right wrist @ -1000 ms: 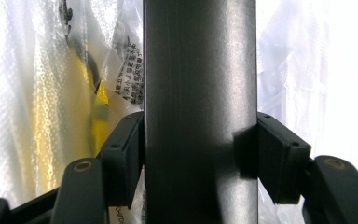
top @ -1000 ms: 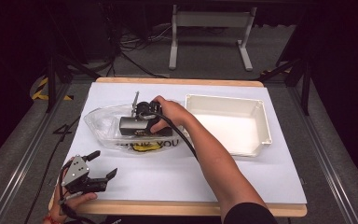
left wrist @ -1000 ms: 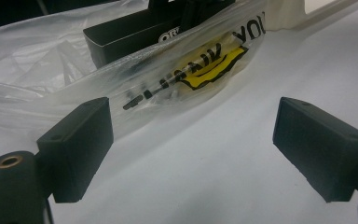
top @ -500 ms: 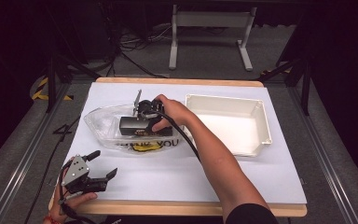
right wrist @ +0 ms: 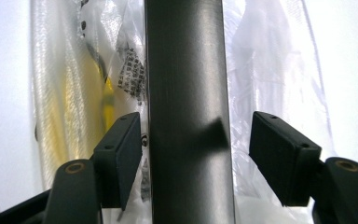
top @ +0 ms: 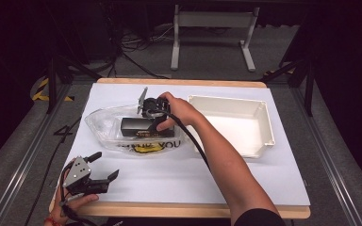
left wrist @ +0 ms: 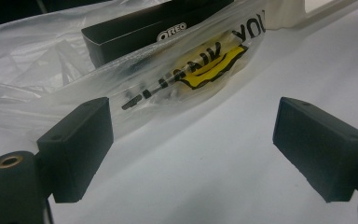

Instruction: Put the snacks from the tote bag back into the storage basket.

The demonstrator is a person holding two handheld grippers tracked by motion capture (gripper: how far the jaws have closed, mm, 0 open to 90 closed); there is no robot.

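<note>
Right gripper view, right gripper [right wrist: 196, 158] agape astride dark box [right wrist: 189, 93], left gripper [left wrist: 191, 149] wide, empty, bag print [left wrist: 205, 65] partly hidden.

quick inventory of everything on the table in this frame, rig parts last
Paper sheet: 1, white, covers the tabletop.
Plastic bag: 1, clear with black lettering and a yellow mark, lying left of centre.
Box: 1, black, Oreo logo, lying at the bag.
Tray: 1, white, empty, right side.
Left gripper: 1, black with grey plate, near left corner, open, apart from the bag.
Right gripper: 1, black, over the box, jaws astride it, open.
</note>
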